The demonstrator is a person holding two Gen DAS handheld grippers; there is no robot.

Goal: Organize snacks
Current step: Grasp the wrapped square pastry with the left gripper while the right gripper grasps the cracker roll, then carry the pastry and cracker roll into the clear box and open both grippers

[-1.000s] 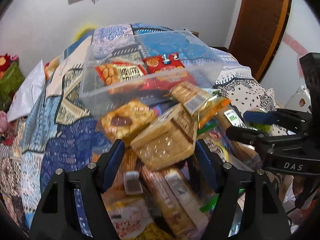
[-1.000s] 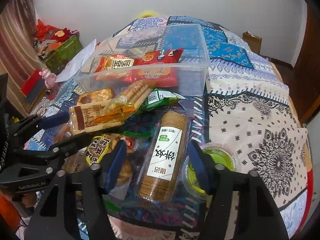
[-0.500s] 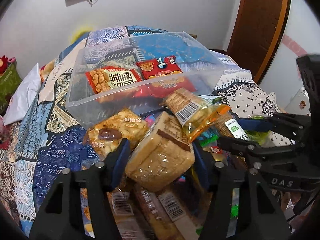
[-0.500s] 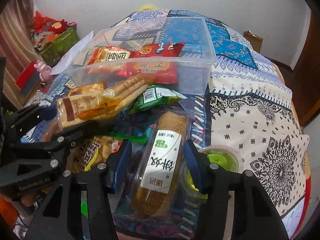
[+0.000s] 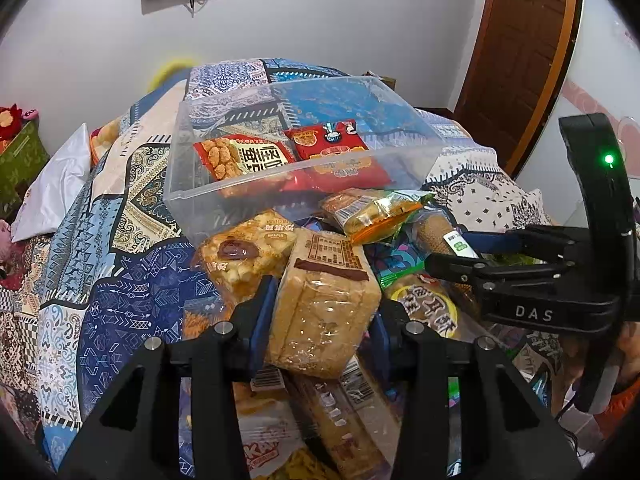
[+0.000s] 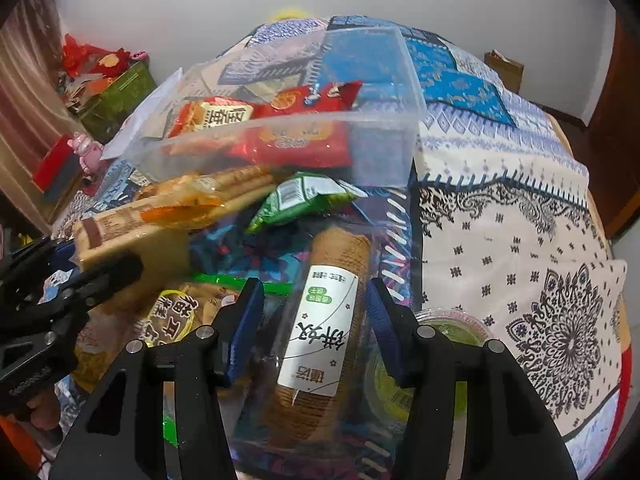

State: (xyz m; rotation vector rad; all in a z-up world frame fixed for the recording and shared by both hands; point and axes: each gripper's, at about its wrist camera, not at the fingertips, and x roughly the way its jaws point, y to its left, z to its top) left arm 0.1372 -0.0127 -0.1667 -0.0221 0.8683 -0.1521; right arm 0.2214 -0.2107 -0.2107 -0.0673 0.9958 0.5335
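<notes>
My left gripper has its jaws closing, and both blue pads press the sides of a tan biscuit pack on top of the snack pile. In the right wrist view the same pack sticks out of the left gripper. My right gripper is shut on a clear-wrapped roll of round biscuits with a white label. The left wrist view shows the right gripper beside the pile. A clear plastic bin behind the pile holds two red snack bags.
Loose snacks lie around: an orange wafer pack, a rice-cake pack, a green bag, a green jelly cup. All rest on a patterned quilt. A wooden door stands at the right.
The left jaws have drawn in around the tan biscuit pack, which now stands more upright between them. The right gripper keeps its hold on the biscuit roll.
</notes>
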